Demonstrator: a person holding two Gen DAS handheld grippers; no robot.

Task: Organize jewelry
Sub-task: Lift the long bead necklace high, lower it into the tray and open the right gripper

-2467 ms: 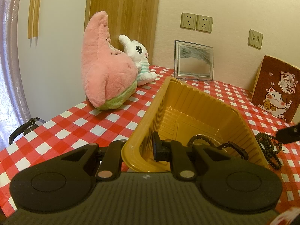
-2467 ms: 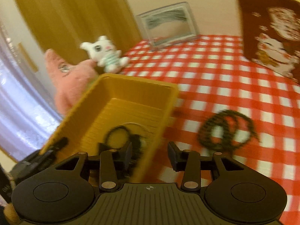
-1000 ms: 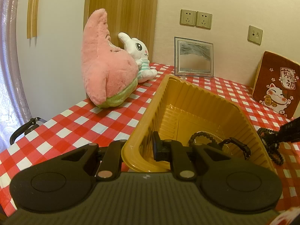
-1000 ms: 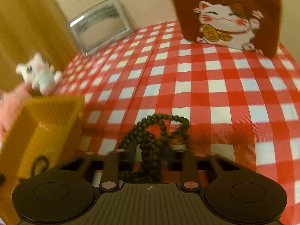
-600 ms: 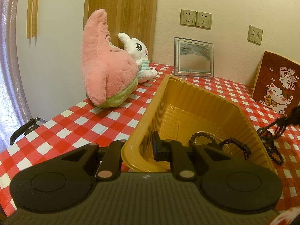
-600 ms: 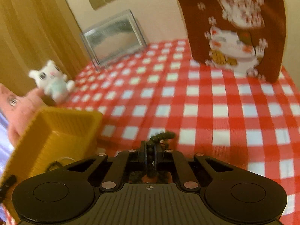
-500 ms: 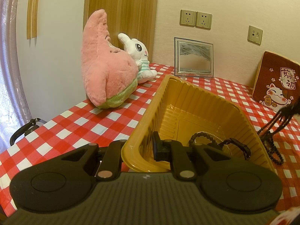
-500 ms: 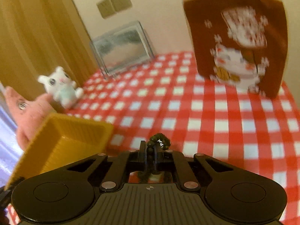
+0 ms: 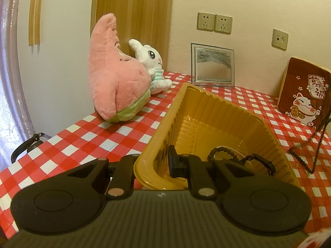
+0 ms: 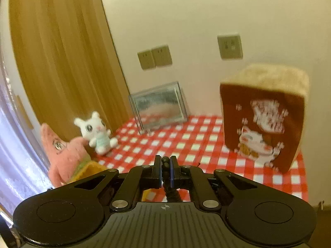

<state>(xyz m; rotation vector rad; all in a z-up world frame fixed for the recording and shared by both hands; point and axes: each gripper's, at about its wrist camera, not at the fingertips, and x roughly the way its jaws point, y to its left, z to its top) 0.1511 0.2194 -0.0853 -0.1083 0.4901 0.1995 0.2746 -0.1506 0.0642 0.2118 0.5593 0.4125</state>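
A yellow plastic tray (image 9: 209, 105) stands on the red checked tablecloth. My left gripper (image 9: 154, 163) is shut on the tray's near wall, one finger inside, one outside. A beaded bracelet (image 9: 222, 149) and a dark watch (image 9: 261, 162) lie in the tray. My right gripper (image 10: 165, 170) is shut on a dark bead necklace (image 10: 166, 168). In the left wrist view the necklace (image 9: 316, 144) hangs stretched in long loops right of the tray, its lower end near the cloth. A corner of the tray (image 10: 91, 168) shows at the right wrist view's lower left.
A pink star plush (image 9: 115, 86) and a white rabbit plush (image 9: 152, 70) sit at the back left. A glass sand picture (image 9: 213, 66) leans on the wall. A brown lucky-cat cushion (image 9: 304, 97) stands at the right. The table's left edge is near.
My right gripper closed on the necklace on the cloth and lifted it high. The necklace now hangs stretched out. My left gripper and the tray have stayed put.
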